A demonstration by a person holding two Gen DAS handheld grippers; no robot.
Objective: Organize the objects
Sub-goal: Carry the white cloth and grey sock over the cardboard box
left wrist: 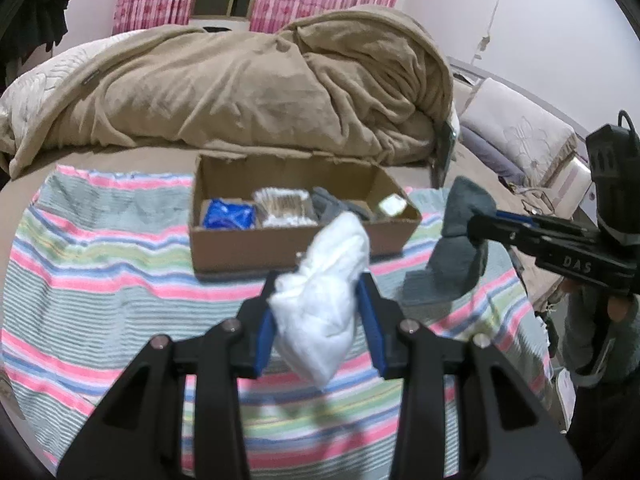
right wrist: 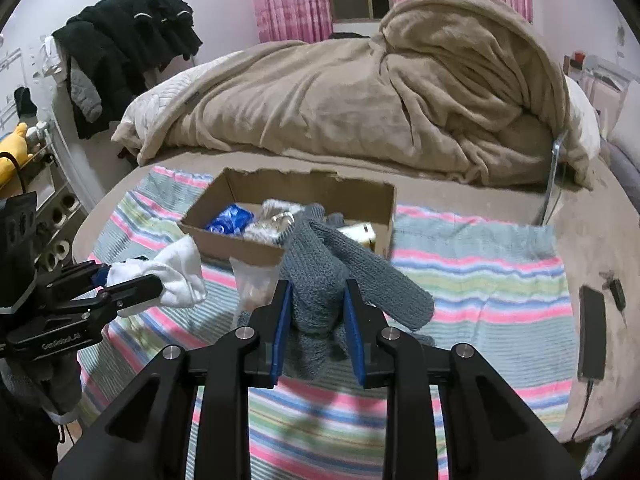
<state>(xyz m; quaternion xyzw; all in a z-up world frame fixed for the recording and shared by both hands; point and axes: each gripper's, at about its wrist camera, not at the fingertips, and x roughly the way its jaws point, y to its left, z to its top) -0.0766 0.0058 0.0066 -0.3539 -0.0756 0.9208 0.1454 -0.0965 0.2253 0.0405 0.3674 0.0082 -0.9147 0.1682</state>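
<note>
My left gripper (left wrist: 318, 304) is shut on a white sock (left wrist: 324, 300) and holds it above the striped towel (left wrist: 100, 264), just in front of the open cardboard box (left wrist: 260, 246). My right gripper (right wrist: 316, 308) is shut on a grey sock (right wrist: 324, 280), held up in front of the box (right wrist: 240, 246). The box holds a blue packet (left wrist: 228, 214), a pack of cotton swabs (left wrist: 284, 204), a grey cloth (left wrist: 332, 206) and a small pale item (left wrist: 392, 204). The right gripper shows in the left wrist view (left wrist: 476, 228), the left gripper in the right wrist view (right wrist: 120, 284). A clear bag (right wrist: 256, 284) lies on the towel.
A bunched beige blanket (left wrist: 248, 92) lies behind the box on the bed. A black phone (right wrist: 592, 332) with a cable lies on the bed at the right. Dark clothes (right wrist: 128, 44) hang at the left wall, a shelf (right wrist: 44, 184) below them.
</note>
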